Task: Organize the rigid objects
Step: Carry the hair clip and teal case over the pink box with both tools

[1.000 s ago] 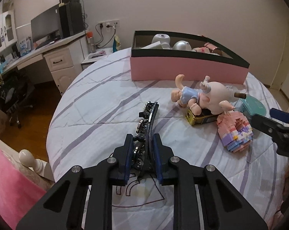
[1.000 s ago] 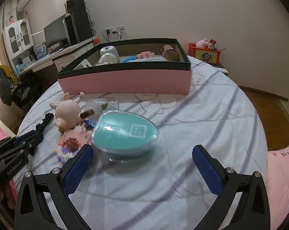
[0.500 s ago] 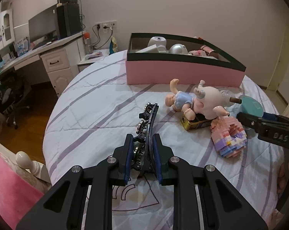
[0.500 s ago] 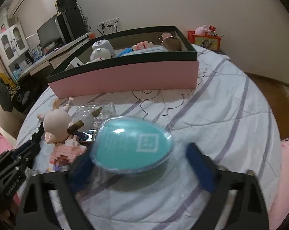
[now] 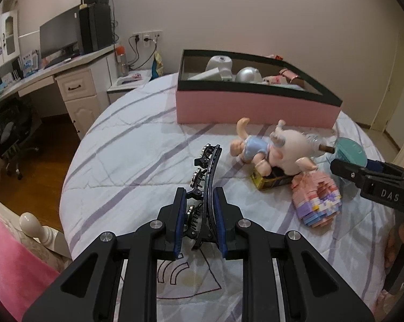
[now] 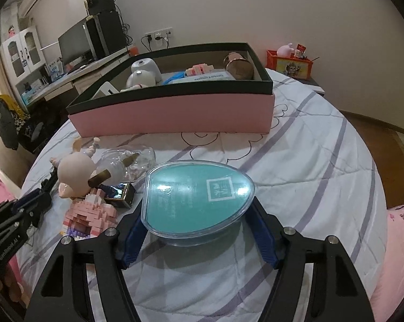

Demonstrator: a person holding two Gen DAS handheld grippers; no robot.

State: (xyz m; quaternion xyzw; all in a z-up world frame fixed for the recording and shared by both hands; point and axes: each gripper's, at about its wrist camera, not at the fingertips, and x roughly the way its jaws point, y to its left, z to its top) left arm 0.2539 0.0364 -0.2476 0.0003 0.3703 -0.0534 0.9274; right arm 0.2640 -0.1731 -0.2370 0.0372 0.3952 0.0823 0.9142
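My left gripper (image 5: 199,191) is shut on a black curved bar with metal discs (image 5: 211,166), which rests on the striped bedspread. The jaws of my right gripper (image 6: 197,214) are closing on a teal egg-shaped case (image 6: 196,198) with a clear lid. Both blue pads lie against its sides. The same case (image 5: 350,149) shows behind the right gripper (image 5: 346,169) in the left wrist view. A pink box with a black rim (image 6: 175,115) stands beyond it and holds several items. The left gripper (image 6: 27,206) appears at the lower left of the right wrist view.
Left of the case lie a pink pig figure (image 6: 73,169), a corked glass bottle (image 6: 126,161), a small gold box (image 6: 121,194) and a pink block model (image 6: 86,212). A baby doll (image 5: 252,147) lies beside the pig. A desk with a monitor (image 5: 59,37) stands past the bed's left edge.
My right gripper came forward around the teal case and its wide-open jaws closed in on its sides. The left gripper kept its hold on the black bar in the same place.
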